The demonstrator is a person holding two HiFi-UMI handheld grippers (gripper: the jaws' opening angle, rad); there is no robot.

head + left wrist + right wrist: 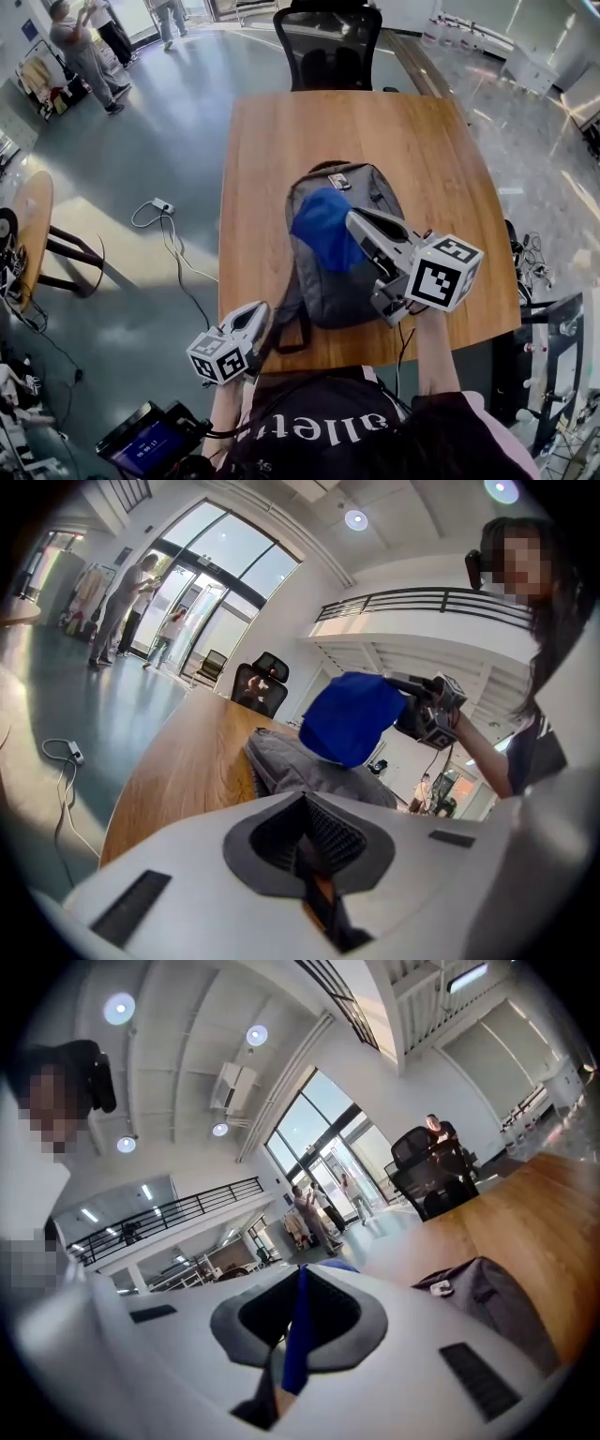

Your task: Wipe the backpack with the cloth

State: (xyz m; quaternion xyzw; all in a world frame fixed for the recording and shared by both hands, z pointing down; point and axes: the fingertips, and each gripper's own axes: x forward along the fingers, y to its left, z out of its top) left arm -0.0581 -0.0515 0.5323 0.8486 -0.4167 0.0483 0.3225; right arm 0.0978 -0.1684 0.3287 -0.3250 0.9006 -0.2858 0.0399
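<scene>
Head view shows the grey fabric backpack (342, 272) flat on the wooden tabletop (281, 141), with the right gripper (352, 219) clamping its fingers on the blue cloth (322, 228) over the bag's upper panel. The left gripper (258, 314) has its fingers closed on nothing by the near edge. The wipe would probably go best with the cloth pressed flat and swept in long overlapping strokes.

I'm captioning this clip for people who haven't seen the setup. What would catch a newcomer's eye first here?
The bright blue cloth, pinched in the shut right gripper, hangs over the grey backpack, which lies in the middle of the wooden table. The left gripper is shut and empty at the table's near left corner.
</scene>
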